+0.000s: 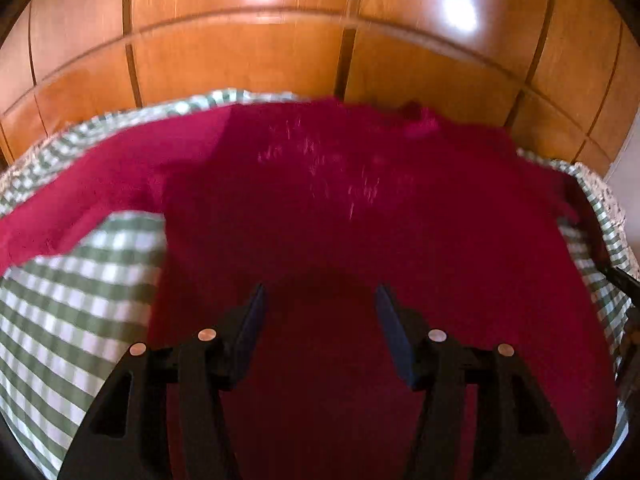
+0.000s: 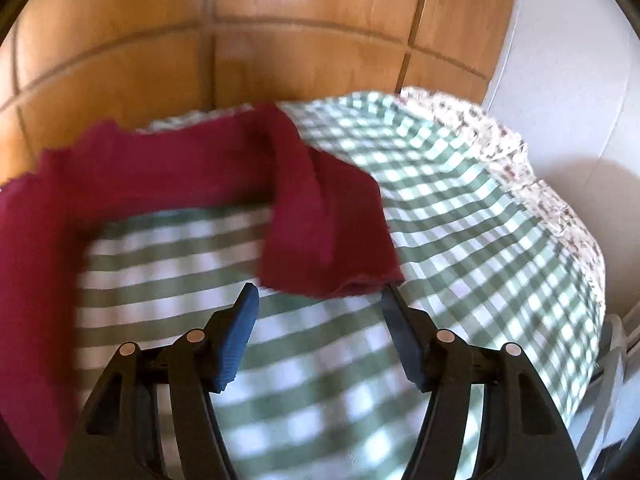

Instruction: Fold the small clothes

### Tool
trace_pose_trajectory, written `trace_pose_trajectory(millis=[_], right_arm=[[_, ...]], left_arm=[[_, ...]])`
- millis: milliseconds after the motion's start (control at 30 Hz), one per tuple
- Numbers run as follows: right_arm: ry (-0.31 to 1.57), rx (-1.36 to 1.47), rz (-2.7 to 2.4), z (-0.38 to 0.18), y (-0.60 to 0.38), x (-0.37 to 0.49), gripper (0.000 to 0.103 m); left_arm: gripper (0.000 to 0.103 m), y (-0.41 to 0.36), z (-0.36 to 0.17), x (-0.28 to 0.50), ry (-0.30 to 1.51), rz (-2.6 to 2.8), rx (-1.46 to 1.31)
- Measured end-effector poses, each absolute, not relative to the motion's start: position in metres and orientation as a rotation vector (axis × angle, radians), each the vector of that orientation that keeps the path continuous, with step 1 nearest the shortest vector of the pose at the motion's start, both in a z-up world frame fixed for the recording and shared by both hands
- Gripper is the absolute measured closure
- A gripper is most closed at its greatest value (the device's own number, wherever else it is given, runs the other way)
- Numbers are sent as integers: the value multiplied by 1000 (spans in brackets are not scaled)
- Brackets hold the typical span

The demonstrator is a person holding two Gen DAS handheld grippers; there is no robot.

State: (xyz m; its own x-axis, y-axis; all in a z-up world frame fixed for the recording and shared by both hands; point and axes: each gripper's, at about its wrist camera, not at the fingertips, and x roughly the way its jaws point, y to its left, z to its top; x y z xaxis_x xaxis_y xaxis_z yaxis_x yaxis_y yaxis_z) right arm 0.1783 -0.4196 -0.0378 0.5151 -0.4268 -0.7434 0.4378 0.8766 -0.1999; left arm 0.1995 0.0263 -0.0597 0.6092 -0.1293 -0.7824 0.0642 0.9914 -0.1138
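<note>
I count one dark red garment (image 1: 340, 208), spread out with one sleeve folded across. Under it lies one green-and-white checked cloth (image 2: 460, 208), with one flowered cloth (image 2: 516, 160) showing at its edge. Two grippers are over them, left (image 1: 320, 300) and right (image 2: 320, 300), each with two blue pads.

The right gripper (image 2: 318, 294), black with blue ribbed pads, hangs with its jaws apart and nothing between them above a green-and-white checked cloth (image 2: 460, 216). A dark red knitted garment (image 2: 160, 168) lies across the cloth, one folded sleeve end just beyond the fingertips. Glossy wooden cupboard panels (image 2: 280, 20) stand behind
</note>
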Motion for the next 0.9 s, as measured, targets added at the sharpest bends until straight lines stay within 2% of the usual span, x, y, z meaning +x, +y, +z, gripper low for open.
trace_pose_trajectory(millis=[33,67,133,233,400,567,733,900], right_arm=[[923,20,-504,-46,-424,188,57],[944,22,-497,-50,-426,193,60],[940,1,-507,-48,-427,196,94],[875,-22,-531,-22,-430,191,95],[701,9,-560,72,-456,156,96],[646,55,-640,114,-508,157,96],[744,68,-761,88,-563,195,98],[883,178,-786,26,-604,225,98]], left_arm=[[47,29,-64,201,925,-112,-84],[47,31,-69,200,927,-111,-90],[45,33,-70,200,926,-116,-92],[43,35,-75,198,931,-116,-99],[41,36,-77,192,926,-121,-107],[41,36,-79,195,927,-120,-107],[39,31,-78,198,932,-113,-100],[38,28,-79,199,936,-107,-85]])
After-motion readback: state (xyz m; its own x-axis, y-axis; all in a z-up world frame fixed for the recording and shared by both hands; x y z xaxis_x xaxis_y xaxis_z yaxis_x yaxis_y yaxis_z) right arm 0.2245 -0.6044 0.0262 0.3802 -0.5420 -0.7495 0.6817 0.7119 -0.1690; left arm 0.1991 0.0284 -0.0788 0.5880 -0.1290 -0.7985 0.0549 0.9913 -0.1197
